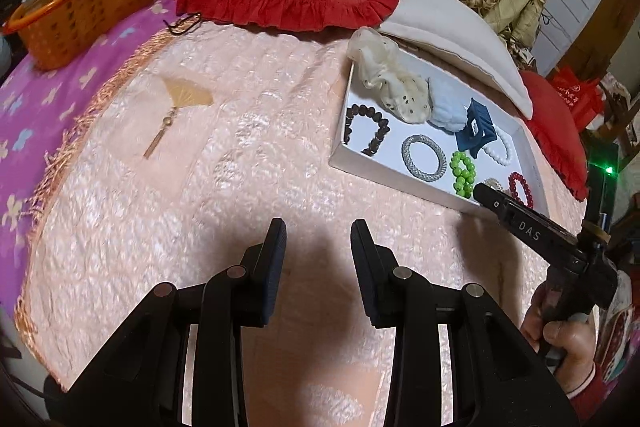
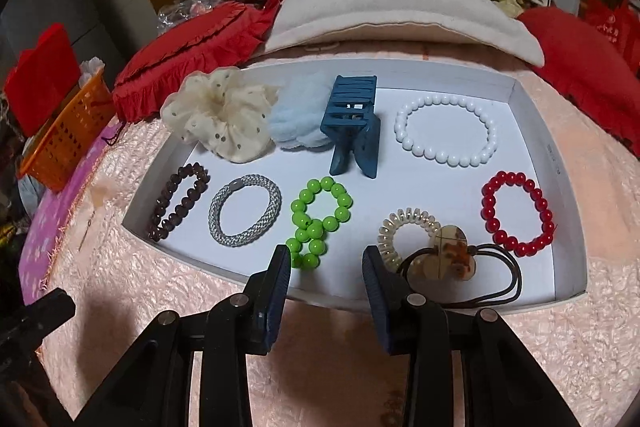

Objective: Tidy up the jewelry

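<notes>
Nearly everything sits sorted in the white tray (image 2: 532, 87) on the bed; only the fan-shaped hairpin (image 1: 182, 103) lies outside, on the pink bedspread (image 1: 240, 167). Left gripper (image 1: 318, 239) and right gripper (image 2: 326, 263) hold narrow, empty fingers. Next, I judge, the left reaches for the hairpin.

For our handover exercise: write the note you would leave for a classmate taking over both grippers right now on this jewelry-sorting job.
Left gripper: open, holding nothing, over the pink bedspread left of the tray.
Right gripper: open, holding nothing, at the near edge of the white tray.
In the tray: cream scrunchie, blue fluffy scrunchie, blue claw clip, white bead bracelet, brown bead bracelet, silver bracelet, green bead bracelet, spiral hair tie, hair tie with a charm, red bead bracelet.
Left: the fan-shaped tassel ornament lies on the bedspread, outside the tray.
</notes>
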Available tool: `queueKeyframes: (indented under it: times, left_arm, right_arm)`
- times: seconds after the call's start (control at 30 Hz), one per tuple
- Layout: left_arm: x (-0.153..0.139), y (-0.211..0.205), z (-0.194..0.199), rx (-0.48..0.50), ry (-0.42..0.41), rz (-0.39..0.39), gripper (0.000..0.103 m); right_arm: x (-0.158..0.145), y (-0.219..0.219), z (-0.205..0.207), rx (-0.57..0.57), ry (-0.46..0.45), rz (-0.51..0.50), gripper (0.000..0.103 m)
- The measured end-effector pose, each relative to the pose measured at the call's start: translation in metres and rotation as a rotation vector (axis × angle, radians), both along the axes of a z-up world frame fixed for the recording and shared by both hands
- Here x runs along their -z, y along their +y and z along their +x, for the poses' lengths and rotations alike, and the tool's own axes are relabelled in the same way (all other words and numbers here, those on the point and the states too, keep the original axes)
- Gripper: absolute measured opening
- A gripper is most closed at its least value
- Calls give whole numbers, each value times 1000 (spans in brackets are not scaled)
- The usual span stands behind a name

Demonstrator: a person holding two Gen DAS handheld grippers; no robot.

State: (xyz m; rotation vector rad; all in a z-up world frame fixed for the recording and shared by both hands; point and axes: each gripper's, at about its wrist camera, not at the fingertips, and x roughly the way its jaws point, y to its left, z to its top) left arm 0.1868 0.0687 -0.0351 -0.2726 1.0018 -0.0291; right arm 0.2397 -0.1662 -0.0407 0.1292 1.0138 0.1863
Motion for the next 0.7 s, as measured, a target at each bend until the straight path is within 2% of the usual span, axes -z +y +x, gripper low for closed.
queueKeyframes:
  times: [0.13, 0.23, 0.33, 0.4, 0.6, 0.7]
  left_arm:
    - [-3, 1, -7, -3, -10, 5, 33]
    - [-8, 0, -16, -9, -25, 48, 33]
    - [-17, 0, -27, -21, -60, 99, 33]
    - [-23, -2, -37, -31, -90, 141, 33]
    - [-38, -13, -65, -37, -140, 201, 35]
    - [-51, -21, -81, -40, -184, 226, 46]
  right_arm:
    - [0, -2, 0, -2, -21, -24, 36]
    - [-10, -6, -2, 25, -19, -17, 36]
    - [-37, -12, -28, 35, -98, 3, 36]
    - [-45, -17, -49, 43, -121, 16, 36]
    - [-45, -33, -121, 90, -126, 47, 37]
    - [-43, -36, -144, 124, -108, 65, 37]
